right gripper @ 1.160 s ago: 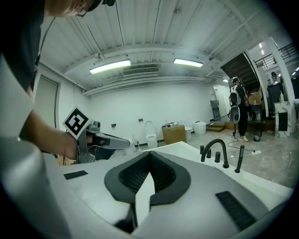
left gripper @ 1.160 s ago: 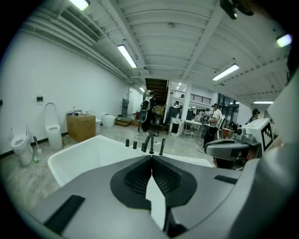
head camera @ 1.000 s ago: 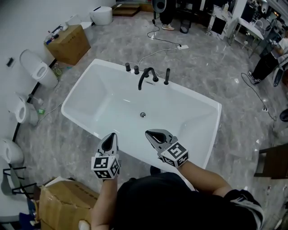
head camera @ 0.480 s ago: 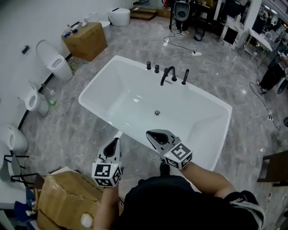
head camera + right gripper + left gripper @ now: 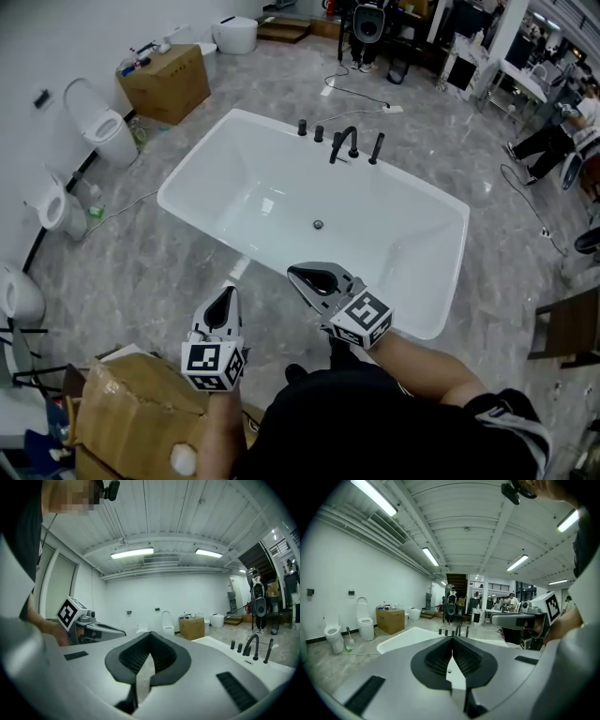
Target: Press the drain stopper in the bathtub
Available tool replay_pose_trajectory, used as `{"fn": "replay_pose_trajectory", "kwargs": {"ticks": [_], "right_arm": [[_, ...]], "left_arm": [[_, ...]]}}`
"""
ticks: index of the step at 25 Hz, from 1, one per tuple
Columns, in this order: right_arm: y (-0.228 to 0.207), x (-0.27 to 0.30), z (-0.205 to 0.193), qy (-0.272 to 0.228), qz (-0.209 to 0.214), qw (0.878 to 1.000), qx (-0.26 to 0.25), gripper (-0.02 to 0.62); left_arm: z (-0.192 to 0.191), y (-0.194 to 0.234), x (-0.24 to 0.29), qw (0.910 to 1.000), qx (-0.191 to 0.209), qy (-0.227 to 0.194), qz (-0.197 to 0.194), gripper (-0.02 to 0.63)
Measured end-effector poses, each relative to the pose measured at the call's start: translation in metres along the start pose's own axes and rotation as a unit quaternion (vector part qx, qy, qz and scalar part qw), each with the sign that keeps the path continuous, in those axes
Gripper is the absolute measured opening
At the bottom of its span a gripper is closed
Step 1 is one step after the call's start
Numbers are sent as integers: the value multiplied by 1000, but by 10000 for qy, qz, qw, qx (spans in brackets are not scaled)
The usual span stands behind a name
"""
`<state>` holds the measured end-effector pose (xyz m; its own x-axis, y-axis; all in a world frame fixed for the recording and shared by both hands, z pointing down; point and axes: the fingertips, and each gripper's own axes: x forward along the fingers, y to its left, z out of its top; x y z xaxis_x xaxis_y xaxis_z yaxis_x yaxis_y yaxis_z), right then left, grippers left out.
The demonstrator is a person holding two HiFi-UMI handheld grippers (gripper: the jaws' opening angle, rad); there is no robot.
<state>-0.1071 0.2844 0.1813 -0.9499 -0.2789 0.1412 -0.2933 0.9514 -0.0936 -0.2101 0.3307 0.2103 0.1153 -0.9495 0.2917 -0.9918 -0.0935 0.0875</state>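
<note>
**Both hand-held grippers closed and empty, well short of the drain**

The drain stopper (image 5: 318,224) sits in the middle of the bathtub (image 5: 398,239) floor, a small round metal disc below the black tap (image 5: 343,142). It is too small in the head view to tell whether it stands raised or pushed down.

The left hand-held gripper (image 5: 227,292) is held over the tiled floor (image 5: 159,281) just outside the tub's near rim. Its own view shows the jaw tips meeting with nothing between them. The right hand-held gripper (image 5: 297,273) hangs near that same rim, pointing across towards the left one. Its jaws are likewise together and hold nothing. Both are well apart from the stopper, close to the person's body.

As a judgement, this scene fits two stages equally: standing at the tub before reaching in for the press, or drawn back with the stopper already pushed. Nothing here settles which, since no tool touches the stopper and its height cannot be read.
</note>
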Motion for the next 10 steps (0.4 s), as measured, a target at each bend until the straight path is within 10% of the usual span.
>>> {"fn": "replay_pose_trajectory", "kwargs": {"ticks": [10], "right_arm": [[14,-15,1,13,-55,10000,-49,11]], "left_arm": [[12,-22,1,9994,50,-74,-338,15]]}}
